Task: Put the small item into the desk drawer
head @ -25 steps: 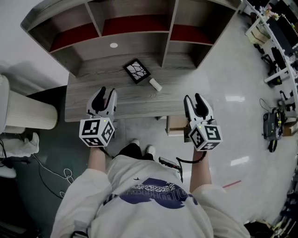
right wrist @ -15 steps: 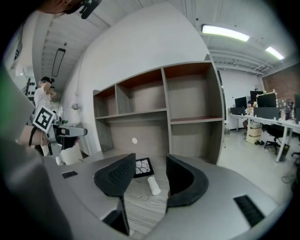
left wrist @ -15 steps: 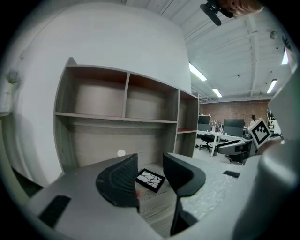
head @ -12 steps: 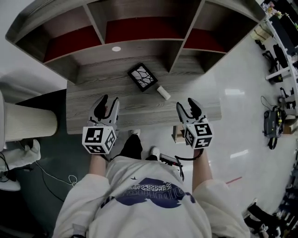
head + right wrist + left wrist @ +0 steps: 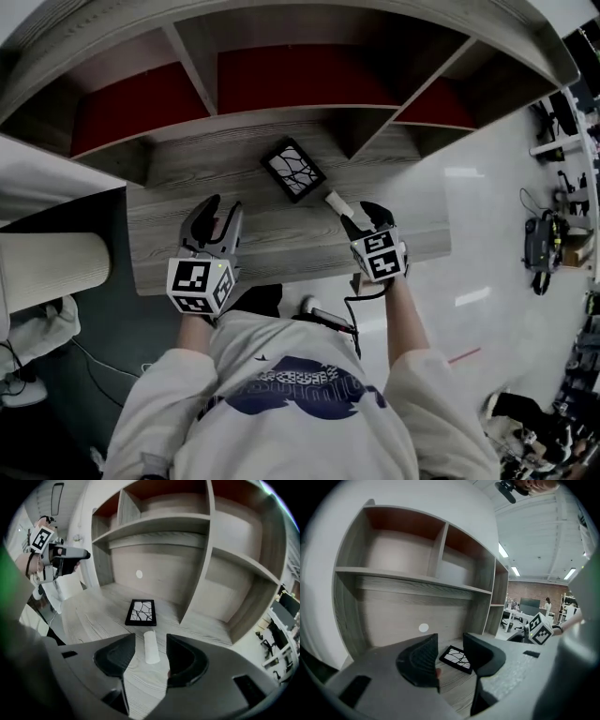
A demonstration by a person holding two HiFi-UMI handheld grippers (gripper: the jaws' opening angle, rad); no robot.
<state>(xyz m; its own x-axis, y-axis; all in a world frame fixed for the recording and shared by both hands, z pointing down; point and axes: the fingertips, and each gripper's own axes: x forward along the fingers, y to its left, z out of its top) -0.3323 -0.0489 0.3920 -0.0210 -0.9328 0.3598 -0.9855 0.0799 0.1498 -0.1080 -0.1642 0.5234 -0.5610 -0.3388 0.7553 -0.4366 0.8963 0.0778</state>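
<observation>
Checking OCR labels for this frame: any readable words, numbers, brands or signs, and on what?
No legible text anywhere.
Shirt print: dark graphic with possible lettering, too blurred to read.
Marker cubes: square code patterns only, no characters.
Black panel: white crack-like lines, no writing.

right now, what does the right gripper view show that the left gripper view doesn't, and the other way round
Only the right gripper view: the white cylinder lying on the desk, ahead of the gap between that gripper's open jaws and untouched by them.
Only the left gripper view: a far office space with a brick wall beyond the desk's right end.
Both: the black tile with white crack lines flat on the desk, the shelf unit above it, and the white dot on the back panel.
</observation>
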